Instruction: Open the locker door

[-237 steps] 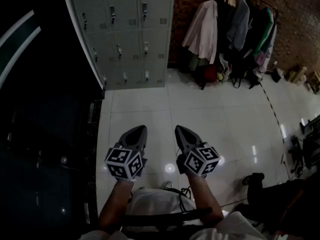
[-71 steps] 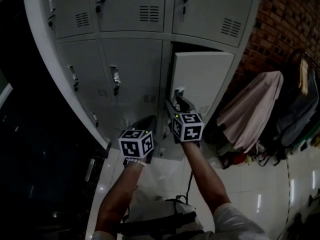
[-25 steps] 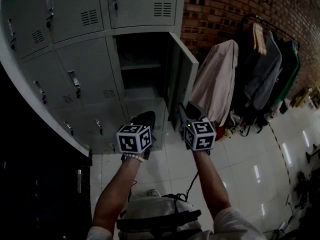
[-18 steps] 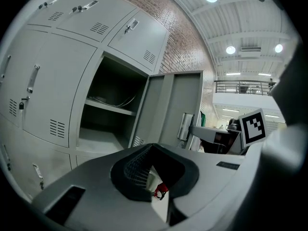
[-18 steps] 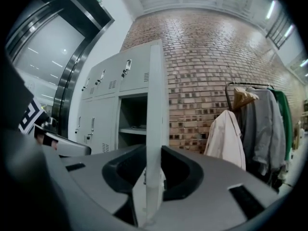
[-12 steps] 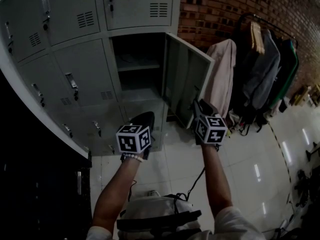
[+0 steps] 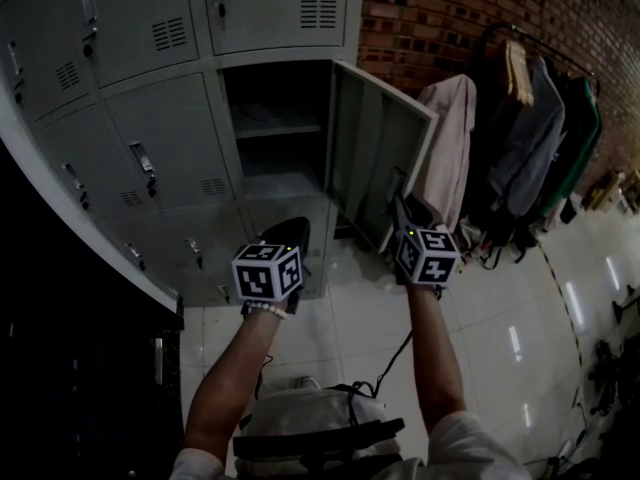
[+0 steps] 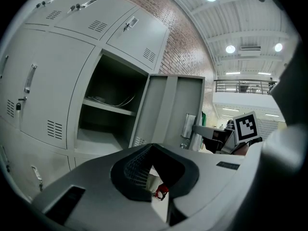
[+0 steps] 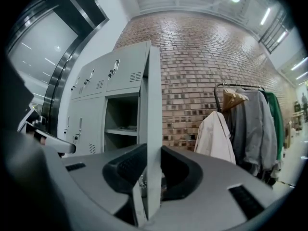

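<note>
Of two handheld grippers, the right gripper [image 9: 152, 179], its jaws having just been closing, is clamped on the free edge of the one open locker door [image 7: 385, 153], which is swung wide from one shelved compartment [image 7: 275, 118], while the left gripper [image 8: 162, 198] is held clenched and empty nearby, one rail of clothes [image 7: 525, 128] beyond.

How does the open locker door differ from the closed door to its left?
The open door stands swung out to the right, showing its inner face; the closed door lies flush, showing its front with handle and vent. The open door uncovers a shelf; the closed door hides its compartment. Both are grey metal, in one row.
</note>
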Motion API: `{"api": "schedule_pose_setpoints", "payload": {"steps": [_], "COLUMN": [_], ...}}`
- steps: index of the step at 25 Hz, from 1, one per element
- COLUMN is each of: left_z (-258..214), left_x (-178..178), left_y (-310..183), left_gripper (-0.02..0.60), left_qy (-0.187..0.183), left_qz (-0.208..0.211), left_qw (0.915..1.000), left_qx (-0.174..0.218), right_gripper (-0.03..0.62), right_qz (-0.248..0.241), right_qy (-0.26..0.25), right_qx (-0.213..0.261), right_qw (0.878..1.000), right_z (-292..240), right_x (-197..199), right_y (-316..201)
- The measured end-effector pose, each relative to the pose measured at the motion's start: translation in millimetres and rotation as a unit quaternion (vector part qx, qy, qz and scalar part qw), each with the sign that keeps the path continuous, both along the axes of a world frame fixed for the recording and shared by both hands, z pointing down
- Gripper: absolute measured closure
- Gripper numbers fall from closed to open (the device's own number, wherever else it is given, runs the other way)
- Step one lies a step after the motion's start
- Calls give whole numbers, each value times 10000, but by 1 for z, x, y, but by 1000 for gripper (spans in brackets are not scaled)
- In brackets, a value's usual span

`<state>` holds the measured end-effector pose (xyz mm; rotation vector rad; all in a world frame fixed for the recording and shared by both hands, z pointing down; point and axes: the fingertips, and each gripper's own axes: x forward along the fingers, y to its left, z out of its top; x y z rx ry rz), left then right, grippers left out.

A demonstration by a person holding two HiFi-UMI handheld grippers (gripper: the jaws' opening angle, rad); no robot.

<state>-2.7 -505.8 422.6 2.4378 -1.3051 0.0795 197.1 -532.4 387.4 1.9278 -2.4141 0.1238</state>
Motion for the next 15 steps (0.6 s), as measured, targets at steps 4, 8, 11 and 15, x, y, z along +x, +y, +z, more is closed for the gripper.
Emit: {"api": "schedule_pose_setpoints", "payload": {"steps": [4,8,11,15], "left_z": [-1,2,2,0], "left_x": [-5,-12,-18,-26], "left_y": [3,13,20,31], "left_gripper": [583,583,583,583], "left_qy": [6,17,20,26], "left_qz": [-51,-130,-182,-255], "left_qw": [10000,9999,9998,9997], "left_qx": [3,-30,-38,-15], "right_gripper": [479,437,402,403], "right_qz": [154,395,417,414], "right_qy": [168,369,329,404], "right_qx": [46,73,138,462], "right_qw": [9997,9985,9985,9973], "right_z": [-3,-6,-13,-35], "right_x": [-1,2,3,-6], "right_y": [0,2,9,32]}}
